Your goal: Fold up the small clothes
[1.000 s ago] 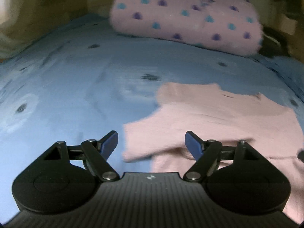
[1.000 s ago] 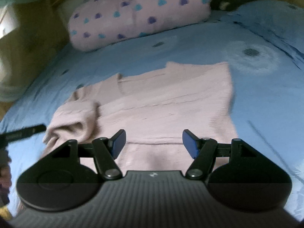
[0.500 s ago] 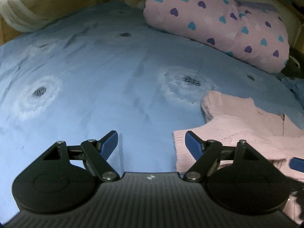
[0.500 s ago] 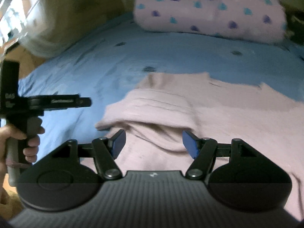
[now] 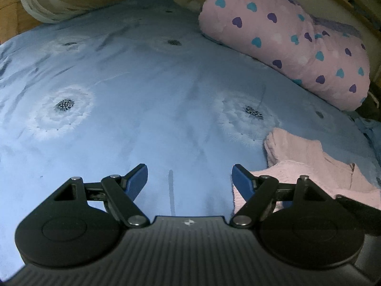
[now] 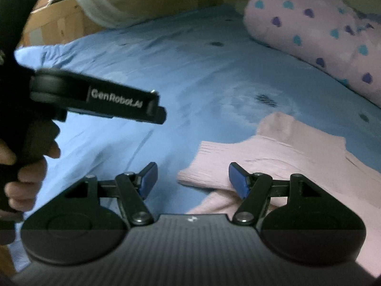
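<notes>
Garment: a small pink knitted sweater point(image 6: 293, 164) lay flat on the blue bedsheet point(image 5: 133, 109), toward the right of the bed, near a pink heart-print pillow point(image 5: 297, 47) but well apart from it.
Fold state: one sleeve point(image 6: 214, 164) lay folded inward across the body, its ribbed cuff pointing toward the bare sheet; the rest appeared unfolded, so the task looked to be at an early stage.
Likely handling: the knit looked soft, light and limp; it would probably sag and stretch when lifted, and slide easily over the smooth sheet.
Where to grip: an outer edge seemed best, such as the ribbed cuff, the hem or a shoulder seam, pinching both layers so the fold would not open.
Left gripper point(image 5: 190, 178): its blue fingers point(image 5: 137, 181) stood wide apart and held nothing; it hovered over bare sheet, with the sweater's edge just beside its right finger, though contact could not be told.
Right gripper point(image 6: 193, 178): the jaws were spread wide and empty; the folded sleeve's cuff sat in the gap between them, with the right finger point(image 6: 238, 181) over the knit.
Risk: a shallow pinch might catch only the top layer.
</notes>
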The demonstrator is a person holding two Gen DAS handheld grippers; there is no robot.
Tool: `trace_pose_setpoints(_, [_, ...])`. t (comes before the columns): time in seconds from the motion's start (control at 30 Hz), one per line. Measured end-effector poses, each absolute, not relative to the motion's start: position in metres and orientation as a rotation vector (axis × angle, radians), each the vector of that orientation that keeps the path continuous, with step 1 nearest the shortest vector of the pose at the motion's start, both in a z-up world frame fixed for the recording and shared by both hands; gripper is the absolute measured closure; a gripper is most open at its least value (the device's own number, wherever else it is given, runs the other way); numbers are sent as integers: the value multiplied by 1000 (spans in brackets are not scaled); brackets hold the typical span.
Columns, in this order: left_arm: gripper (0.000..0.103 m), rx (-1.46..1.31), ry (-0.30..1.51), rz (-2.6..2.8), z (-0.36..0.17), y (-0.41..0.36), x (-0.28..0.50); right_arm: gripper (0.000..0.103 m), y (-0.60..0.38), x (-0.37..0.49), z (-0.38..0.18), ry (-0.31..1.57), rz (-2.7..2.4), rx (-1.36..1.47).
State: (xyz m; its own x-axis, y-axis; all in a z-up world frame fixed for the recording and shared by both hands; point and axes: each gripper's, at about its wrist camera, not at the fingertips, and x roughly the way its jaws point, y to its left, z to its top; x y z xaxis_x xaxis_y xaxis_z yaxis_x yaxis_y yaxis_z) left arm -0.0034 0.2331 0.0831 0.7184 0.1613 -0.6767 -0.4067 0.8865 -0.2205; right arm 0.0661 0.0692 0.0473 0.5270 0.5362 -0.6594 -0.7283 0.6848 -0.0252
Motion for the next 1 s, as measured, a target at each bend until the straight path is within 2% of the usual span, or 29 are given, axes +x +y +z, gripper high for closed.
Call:
trace_pose_setpoints(0.23, [21, -364, 697, 336, 84, 234, -5, 37, 95, 74, 15, 730, 767, -438])
trace_pose_setpoints(0.33, [21, -375, 691, 329, 85, 235, -6, 42, 95, 81, 6, 749, 758, -407])
trace_pose_setpoints(0.5, [21, -364, 686, 337, 86, 232, -7, 77, 93, 87, 9, 766, 713, -372])
trace_pose_setpoints(0.6, [21, -338, 677, 344, 88, 227, -7, 84, 89, 88, 15, 771, 697, -323])
trace_pose_setpoints(1.0, [21, -299, 626, 296, 96, 211, -4, 87, 14, 76, 98, 589, 614, -88])
